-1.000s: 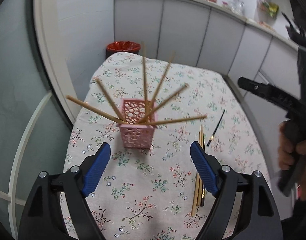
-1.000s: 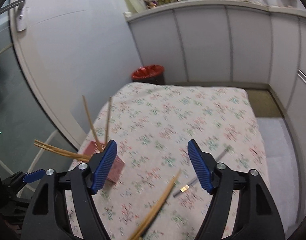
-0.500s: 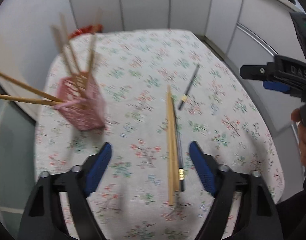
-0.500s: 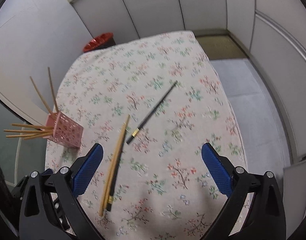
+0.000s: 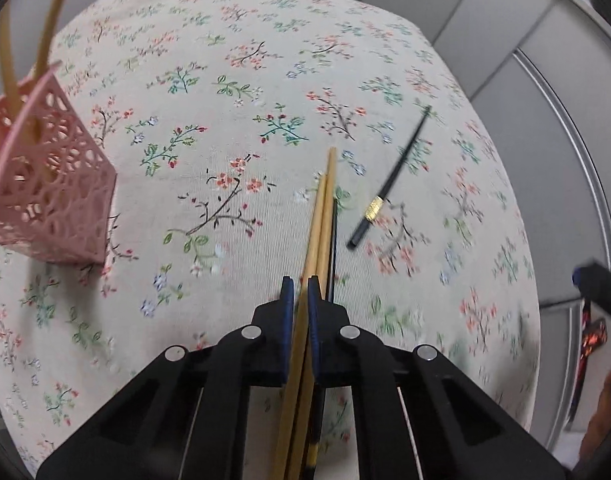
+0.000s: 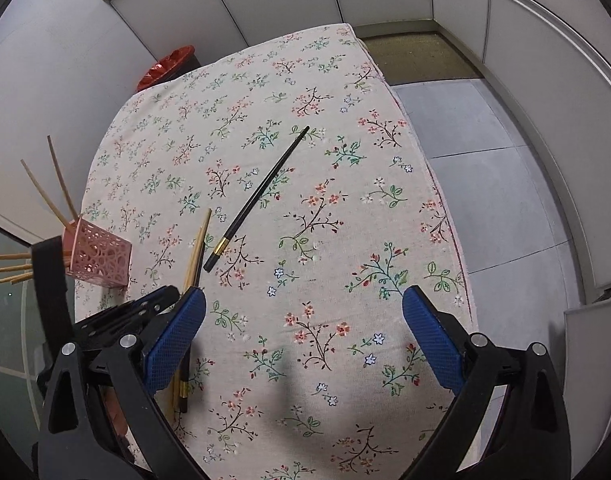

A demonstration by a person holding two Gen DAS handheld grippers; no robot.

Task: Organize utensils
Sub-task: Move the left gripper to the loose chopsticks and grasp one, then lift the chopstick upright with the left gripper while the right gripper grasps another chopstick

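Note:
In the left wrist view my left gripper [image 5: 300, 284] is shut on a wooden chopstick [image 5: 320, 216] lying on the flowered tablecloth [image 5: 225, 92]. A second wooden chopstick and a thin black one lie tight against it by the right pad. Another black chopstick [image 5: 397, 172] with a gold band lies apart to the right. The pink lattice holder [image 5: 53, 188] stands at the left with several wooden chopsticks in it. In the right wrist view my right gripper [image 6: 303, 296] hangs open over the cloth with nothing in it. The black chopstick [image 6: 261, 196], the wooden chopsticks [image 6: 197, 248], the holder [image 6: 99, 258] and the left gripper [image 6: 145, 308] lie ahead and to its left.
A red bin [image 6: 167, 68] stands beyond the table's far left corner. The table's right edge drops to a grey tiled floor [image 6: 485, 180], with grey cabinet panels [image 6: 545, 80] around it. A hand [image 5: 601, 420] shows at the right rim of the left wrist view.
My left gripper has swung from the holder down onto the chopsticks on the cloth and gone from open to shut on a wooden one. The right gripper dropped closer to the table, staying open.

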